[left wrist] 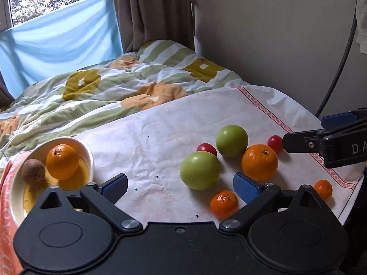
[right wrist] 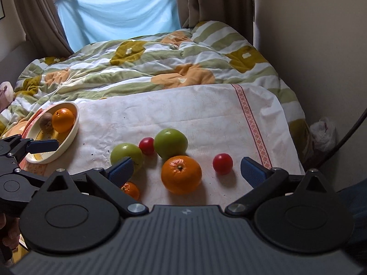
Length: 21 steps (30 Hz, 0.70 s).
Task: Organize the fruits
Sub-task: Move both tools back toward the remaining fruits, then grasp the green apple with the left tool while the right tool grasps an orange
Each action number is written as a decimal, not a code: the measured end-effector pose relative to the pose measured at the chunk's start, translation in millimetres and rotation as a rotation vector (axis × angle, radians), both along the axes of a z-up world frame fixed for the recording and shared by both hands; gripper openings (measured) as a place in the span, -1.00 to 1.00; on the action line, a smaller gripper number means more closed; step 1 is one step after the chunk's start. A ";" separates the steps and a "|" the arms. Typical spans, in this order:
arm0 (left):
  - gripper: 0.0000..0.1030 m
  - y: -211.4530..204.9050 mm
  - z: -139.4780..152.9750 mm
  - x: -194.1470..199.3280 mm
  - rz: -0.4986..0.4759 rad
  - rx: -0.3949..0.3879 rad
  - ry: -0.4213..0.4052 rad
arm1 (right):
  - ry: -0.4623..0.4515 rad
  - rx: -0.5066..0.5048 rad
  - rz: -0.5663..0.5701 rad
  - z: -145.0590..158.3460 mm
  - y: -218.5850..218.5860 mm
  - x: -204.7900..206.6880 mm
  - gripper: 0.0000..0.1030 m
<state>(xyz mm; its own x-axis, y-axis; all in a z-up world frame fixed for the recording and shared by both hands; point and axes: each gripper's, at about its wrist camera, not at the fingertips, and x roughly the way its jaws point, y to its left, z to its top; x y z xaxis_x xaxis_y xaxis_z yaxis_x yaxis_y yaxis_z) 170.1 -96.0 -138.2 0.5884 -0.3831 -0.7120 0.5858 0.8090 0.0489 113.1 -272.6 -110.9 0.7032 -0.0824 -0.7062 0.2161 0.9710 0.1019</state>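
Note:
A cream bowl [left wrist: 90,153] at the left holds an orange [left wrist: 62,161] and a brown kiwi [left wrist: 33,171]; it also shows in the right wrist view [right wrist: 74,126]. On the white cloth [left wrist: 149,142] lie two green apples [left wrist: 199,170] [left wrist: 231,141], a large orange [left wrist: 259,162], two red fruits [left wrist: 206,147] [left wrist: 274,143] and two small mandarins [left wrist: 224,204] [left wrist: 323,189]. My left gripper [left wrist: 181,188] is open and empty, just before the near apple. My right gripper [right wrist: 188,171] is open and empty, with the large orange [right wrist: 181,175] between its fingers.
A flowered duvet [left wrist: 103,91] covers the bed behind the cloth. A wall [left wrist: 275,34] stands at the right, with a black cable [left wrist: 339,68] along it. Curtains [left wrist: 151,11] and a blue sheet [left wrist: 62,39] hang at the window. The cloth's edge drops off at the right.

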 end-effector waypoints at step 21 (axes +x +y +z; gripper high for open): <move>0.18 -33.1 -58.6 55.7 -0.227 0.001 0.167 | 0.066 0.125 -0.213 -65.3 1.6 29.1 1.00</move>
